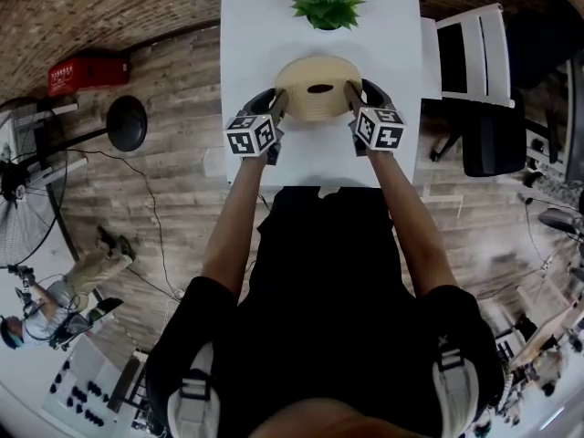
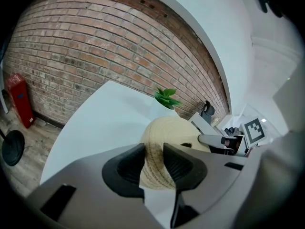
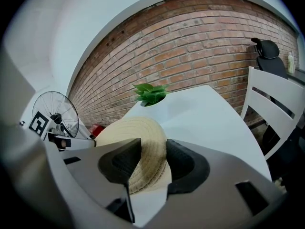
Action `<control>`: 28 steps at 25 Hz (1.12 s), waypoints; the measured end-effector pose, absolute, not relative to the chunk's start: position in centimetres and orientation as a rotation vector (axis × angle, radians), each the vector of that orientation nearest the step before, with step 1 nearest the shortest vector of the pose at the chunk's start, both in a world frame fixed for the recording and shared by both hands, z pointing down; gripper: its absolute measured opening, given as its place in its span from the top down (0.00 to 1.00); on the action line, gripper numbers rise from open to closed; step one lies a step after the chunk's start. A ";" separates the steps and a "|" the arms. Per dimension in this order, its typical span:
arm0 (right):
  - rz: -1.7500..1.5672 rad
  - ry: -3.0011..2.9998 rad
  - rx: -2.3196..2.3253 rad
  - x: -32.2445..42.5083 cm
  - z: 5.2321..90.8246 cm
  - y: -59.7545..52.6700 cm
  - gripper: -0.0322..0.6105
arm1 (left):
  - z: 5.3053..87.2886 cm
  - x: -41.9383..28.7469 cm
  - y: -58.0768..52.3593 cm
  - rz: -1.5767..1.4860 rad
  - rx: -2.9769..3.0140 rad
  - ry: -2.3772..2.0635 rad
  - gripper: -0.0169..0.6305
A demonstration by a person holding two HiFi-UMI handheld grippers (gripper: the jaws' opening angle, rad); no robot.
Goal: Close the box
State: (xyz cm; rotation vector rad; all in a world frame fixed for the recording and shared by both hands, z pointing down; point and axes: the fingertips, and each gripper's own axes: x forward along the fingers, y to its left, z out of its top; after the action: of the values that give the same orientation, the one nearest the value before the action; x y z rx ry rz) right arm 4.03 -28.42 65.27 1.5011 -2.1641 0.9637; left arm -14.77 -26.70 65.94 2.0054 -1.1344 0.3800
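Observation:
A round woven straw lid (image 1: pixel 318 88) with a dark oval in its top hangs over the near half of the white table (image 1: pixel 383 26). My left gripper (image 1: pixel 278 108) is shut on its left rim and my right gripper (image 1: pixel 354 100) on its right rim. In the left gripper view the ribbed wall of the lid (image 2: pixel 171 130) runs between the pads of my left gripper (image 2: pixel 153 154). In the right gripper view the lid (image 3: pixel 136 132) is pinched the same way by my right gripper (image 3: pixel 152 152). What lies under the lid is hidden.
A green plant in a white pot (image 1: pixel 326 3) stands at the table's far end. A white chair (image 1: pixel 474 53) and a black office chair (image 1: pixel 497 135) stand at the right. On the floor at the left are a red case (image 1: pixel 87 73) and a fan (image 1: pixel 18 208).

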 end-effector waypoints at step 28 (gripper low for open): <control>0.929 -2.171 1.508 5.0 66.2 -28.7 0.53 | 66.8 -16.0 -27.5 0.509 2.080 -1.217 0.55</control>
State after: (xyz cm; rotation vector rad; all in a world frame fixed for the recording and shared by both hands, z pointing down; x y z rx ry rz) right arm 4.99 -28.67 66.18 1.5080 -2.1708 0.9295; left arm -15.99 -27.54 66.77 2.0797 -1.2175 0.5094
